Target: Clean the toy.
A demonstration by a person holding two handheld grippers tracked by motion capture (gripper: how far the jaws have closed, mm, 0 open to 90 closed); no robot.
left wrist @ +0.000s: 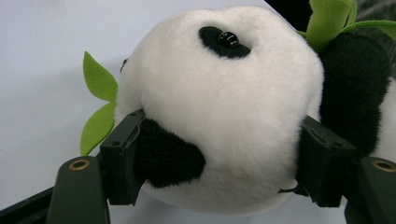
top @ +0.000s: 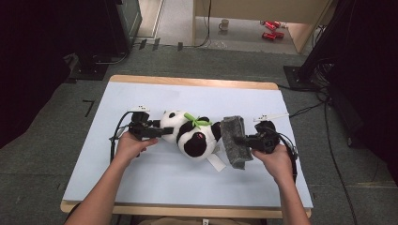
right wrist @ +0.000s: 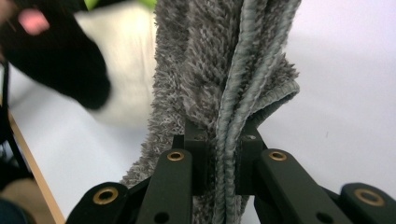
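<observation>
A pale blue sheet [top: 141,154] is covering the wooden table [top: 187,82], with grey carpet [top: 56,140] spreading all around and dark equipment looming at ten and two o'clock. Right at the centre of the sheet, the plush panda [top: 190,133] is lying on its side, a green leaf sprig [top: 198,121] sticking up from it.

Coming in from nine o'clock, the left gripper [top: 162,132] is clamping the panda's white head; in the left gripper view its jaws are standing wide, pads pressing into the fur on either side of the panda [left wrist: 219,107], one pad sitting against a black patch.

Over at three o'clock, the right gripper [top: 241,139] is pinching a grey fuzzy cloth [top: 233,139], which is hanging folded just beside the panda's body. In the right gripper view the jaws are squeezing nearly together on the cloth [right wrist: 219,79], its corded edge running straight between them, the panda blurring off at ten o'clock.
</observation>
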